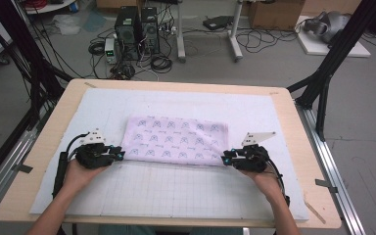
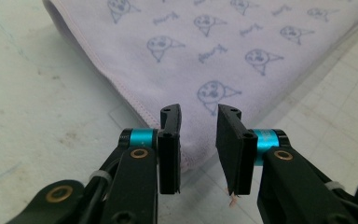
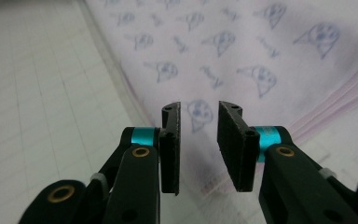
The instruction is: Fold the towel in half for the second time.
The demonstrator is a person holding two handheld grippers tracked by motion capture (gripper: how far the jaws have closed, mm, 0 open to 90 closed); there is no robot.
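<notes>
**Risk: a jaw catching the folded cloth's near corners**

Snagging is the main hazard here. The folded cloth (image 1: 176, 139), pale lilac with a small printed face motif, lies flat on the white gridded mat (image 1: 176, 191) that covers the counter (image 1: 49, 132). Both sets of jaws stand at its two near corners with a narrow gap and nothing pinched. If either hand moves while a pad drags on the hem, I judge the top layer could be pulled back open or the corner skewed, spoiling the fold. Uneven moves by the two hands would twist the cloth on the mat.

The left gripper (image 1: 119, 155) sits at the near left corner. In the left gripper view its jaws (image 2: 199, 140) are slightly parted, with the stitched corner of the cloth (image 2: 223, 51) running under and between them; the pads do not press on it.

The right gripper (image 1: 226, 157) sits at the near right corner. In the right gripper view its jaws (image 3: 199, 140) are likewise slightly apart, above the layered edge of the cloth (image 3: 242, 51), whose stacked hems show to one side. Whether the lower pad edges touch the fabric I cannot tell.
</notes>
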